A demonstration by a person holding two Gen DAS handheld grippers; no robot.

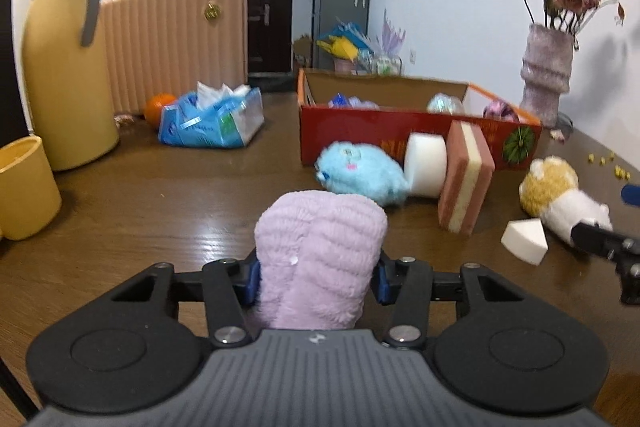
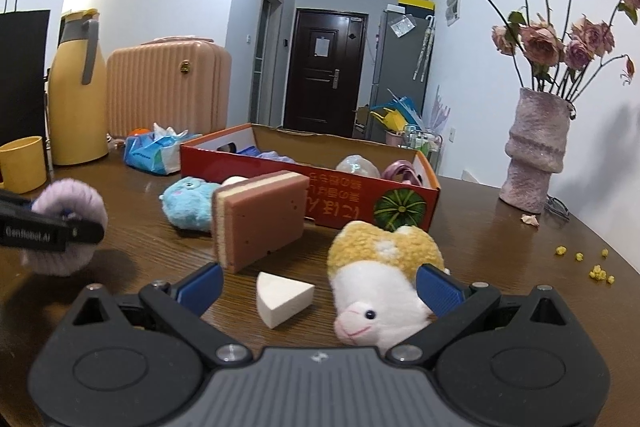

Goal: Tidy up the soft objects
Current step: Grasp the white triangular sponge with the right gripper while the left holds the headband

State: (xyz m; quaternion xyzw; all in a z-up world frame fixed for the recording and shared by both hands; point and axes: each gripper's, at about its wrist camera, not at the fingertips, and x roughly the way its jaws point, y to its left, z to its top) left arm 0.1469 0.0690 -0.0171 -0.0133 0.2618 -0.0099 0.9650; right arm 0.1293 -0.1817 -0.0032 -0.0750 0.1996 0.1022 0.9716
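- Left gripper (image 1: pixel 318 277) clenched on a lilac plush roll (image 1: pixel 320 259), above the wooden table (image 1: pixel 160 211).
- Right gripper (image 2: pixel 318 283) spread wide — yellow-white plush toy (image 2: pixel 380 279) between its fingers, near the red box (image 2: pixel 320 163).

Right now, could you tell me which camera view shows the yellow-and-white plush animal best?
The right wrist view: the plush animal lies close between the open right gripper, face visible. The left wrist view shows it small, at the right edge.

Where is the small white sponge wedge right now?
In the right wrist view, the white sponge wedge lies on the table between the open right gripper's fingers, beside the alpaca plush.
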